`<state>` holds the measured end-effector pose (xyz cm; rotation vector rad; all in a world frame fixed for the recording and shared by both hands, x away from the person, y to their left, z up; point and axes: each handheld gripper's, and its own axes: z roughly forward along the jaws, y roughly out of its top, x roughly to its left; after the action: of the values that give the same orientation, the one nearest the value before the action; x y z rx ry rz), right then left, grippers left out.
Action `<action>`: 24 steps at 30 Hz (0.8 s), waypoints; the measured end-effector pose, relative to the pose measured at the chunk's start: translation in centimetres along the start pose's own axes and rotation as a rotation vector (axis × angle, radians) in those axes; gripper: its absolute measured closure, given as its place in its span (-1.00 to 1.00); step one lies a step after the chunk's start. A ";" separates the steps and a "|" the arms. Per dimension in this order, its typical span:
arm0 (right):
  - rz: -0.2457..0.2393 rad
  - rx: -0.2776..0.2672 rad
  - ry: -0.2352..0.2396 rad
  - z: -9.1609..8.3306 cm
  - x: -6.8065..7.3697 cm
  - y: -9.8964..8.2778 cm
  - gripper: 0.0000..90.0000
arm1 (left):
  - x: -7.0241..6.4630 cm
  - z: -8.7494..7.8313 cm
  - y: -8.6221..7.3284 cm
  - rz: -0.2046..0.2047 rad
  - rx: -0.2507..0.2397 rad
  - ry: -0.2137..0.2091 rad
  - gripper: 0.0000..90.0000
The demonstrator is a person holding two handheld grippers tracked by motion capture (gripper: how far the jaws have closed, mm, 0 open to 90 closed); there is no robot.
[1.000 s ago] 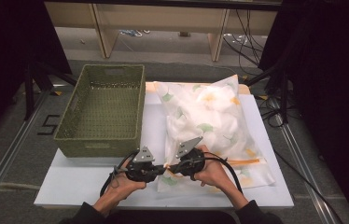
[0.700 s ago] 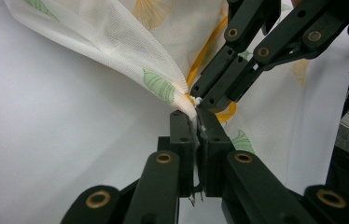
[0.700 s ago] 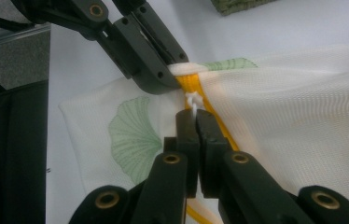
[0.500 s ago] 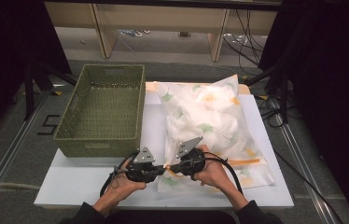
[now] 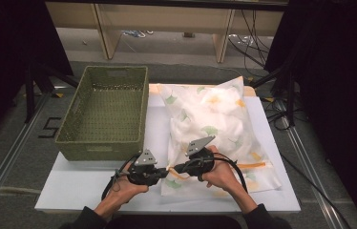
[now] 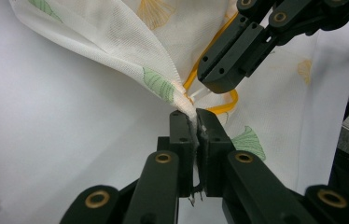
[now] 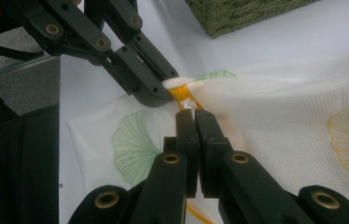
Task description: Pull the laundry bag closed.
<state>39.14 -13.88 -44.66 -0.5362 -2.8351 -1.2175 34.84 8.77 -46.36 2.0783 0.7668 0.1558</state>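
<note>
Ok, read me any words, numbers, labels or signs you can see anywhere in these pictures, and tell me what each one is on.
"5": a black digit marked on the grey floor, left of the green woven basket.
White mesh pillow cover with green and orange leaf prints: pattern alone, nothing written.
Grey three-cornered plates on the grippers: no readable marking.

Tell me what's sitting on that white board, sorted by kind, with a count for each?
Woven green basket: 1
White pillow in a leaf-print mesh cover: 1
Handheld grippers, the left gripper and the right gripper, both pinching the cover's near corner by its orange zipper: 2
Total: 4
</note>
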 end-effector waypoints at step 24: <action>0.040 -0.038 -0.007 0.9 0.1 0.1 1.00 | 0.0 0.3 -0.1 -0.011 -0.008 0.002 0.88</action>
<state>39.16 -13.16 -45.26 -0.5964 -2.7977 -1.2684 34.90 8.63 -46.63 2.0657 0.7781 0.1550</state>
